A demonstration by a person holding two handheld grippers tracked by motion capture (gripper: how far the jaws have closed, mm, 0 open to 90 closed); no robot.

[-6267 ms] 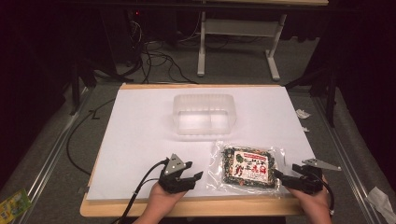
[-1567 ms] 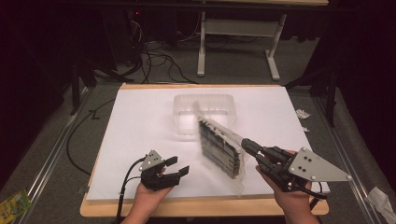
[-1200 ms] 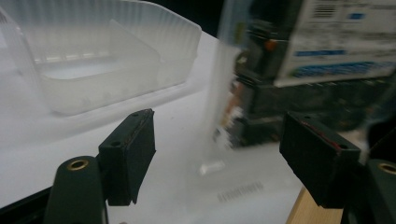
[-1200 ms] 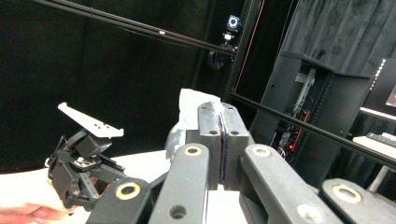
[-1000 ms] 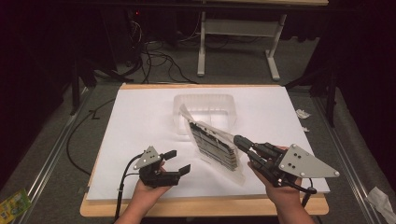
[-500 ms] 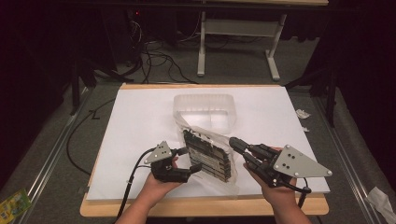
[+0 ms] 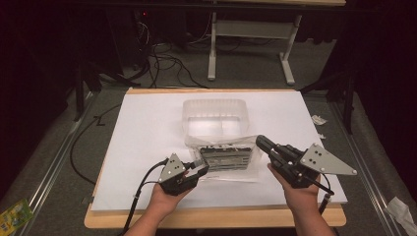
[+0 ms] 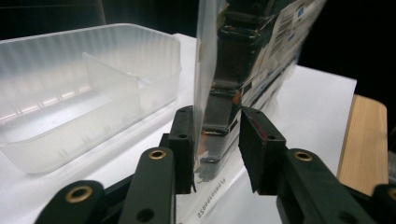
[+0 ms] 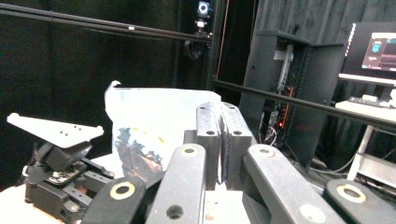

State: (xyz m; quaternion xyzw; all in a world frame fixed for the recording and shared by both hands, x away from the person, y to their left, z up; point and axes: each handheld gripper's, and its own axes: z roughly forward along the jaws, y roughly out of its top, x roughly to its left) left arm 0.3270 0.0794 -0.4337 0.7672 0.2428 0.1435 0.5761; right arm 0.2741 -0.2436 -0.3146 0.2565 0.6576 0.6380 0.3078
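While my right gripper (image 7: 262, 143) pinches the right edge of the clear snack packet (image 7: 227, 157), the packet hangs lifted off the white sheet (image 7: 147, 128), its printed face turned down and its barcoded back turned up in the high view. It lies between my two grippers: from my left gripper (image 7: 200, 167) it runs off toward three o'clock, and from my right one toward nine o'clock. The clear plastic tray (image 7: 214, 115) sits at twelve o'clock from the packet, just beyond its far edge; whether the two touch I cannot tell.

I count one packet, one tray with a single divider making two compartments, and two grippers, one in each of my hands.

In the right gripper view my jaws are pressed together with no gap showing, and the packet's (image 9: 159, 126) clear film rises behind them, so they clamp only its thin edge. My other gripper (image 9: 60, 172) shows low at eight o'clock there.

My left gripper's (image 8: 217, 144) jaws have just been closing, and the packet's (image 8: 243, 60) left end stands upright between them. The film lies against the left pad, while a narrow gap remains beside the right pad, so these jaws are partly open around the packet without clamping it. The tray (image 8: 70, 107) stands at ten o'clock.
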